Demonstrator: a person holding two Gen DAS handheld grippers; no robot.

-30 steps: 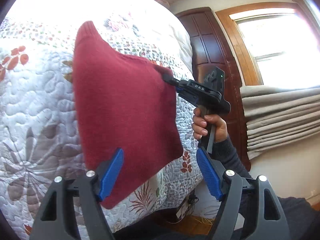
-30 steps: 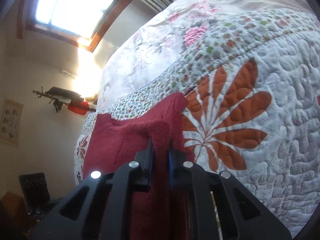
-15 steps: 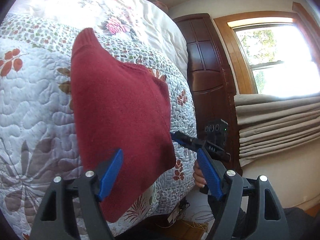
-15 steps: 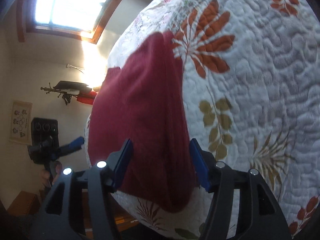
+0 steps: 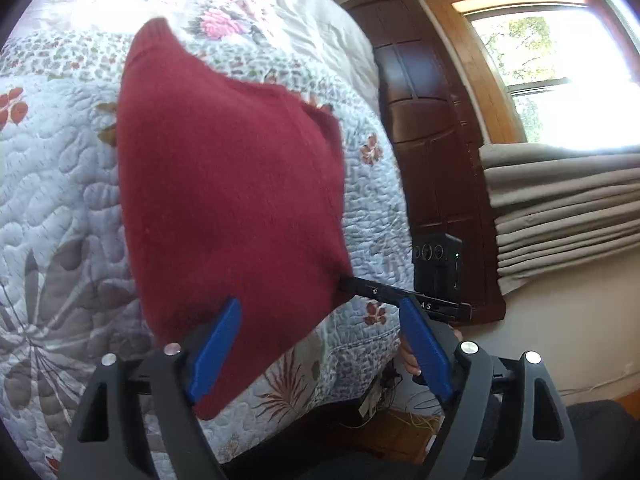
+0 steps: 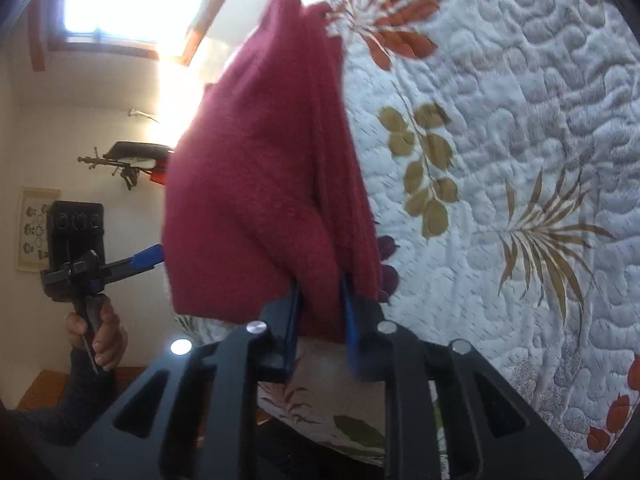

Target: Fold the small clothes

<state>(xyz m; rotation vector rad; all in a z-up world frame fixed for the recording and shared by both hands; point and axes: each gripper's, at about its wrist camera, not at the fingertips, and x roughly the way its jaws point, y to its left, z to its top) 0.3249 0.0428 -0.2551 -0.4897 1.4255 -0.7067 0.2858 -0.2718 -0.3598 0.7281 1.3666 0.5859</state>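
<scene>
- Quilted floral bedspread (image 5: pixel 60 184) fills both views; the red knit garment (image 5: pixel 224 200) lies near its front edge.
- Right gripper (image 6: pixel 320 312) pinches the garment's near corner; left gripper (image 5: pixel 320 344) is wide, straddling the hem at 6 o'clock.
- Best close left on the hem, then lift both corners evenly.
- Open quilt toward 12 o'clock; mattress edge drops at 5 o'clock.

Between our left gripper (image 5: pixel 320 356) and the red garment (image 5: pixel 228 208) on the quilted bed (image 5: pixel 52 208) the way is free. At the right, the right gripper (image 5: pixel 348 282) holds the garment's corner and blocks that side. Beyond the bed's edge, the dark wooden door (image 5: pixel 432 152) and folded curtain (image 5: pixel 560 208) stand near.
</scene>
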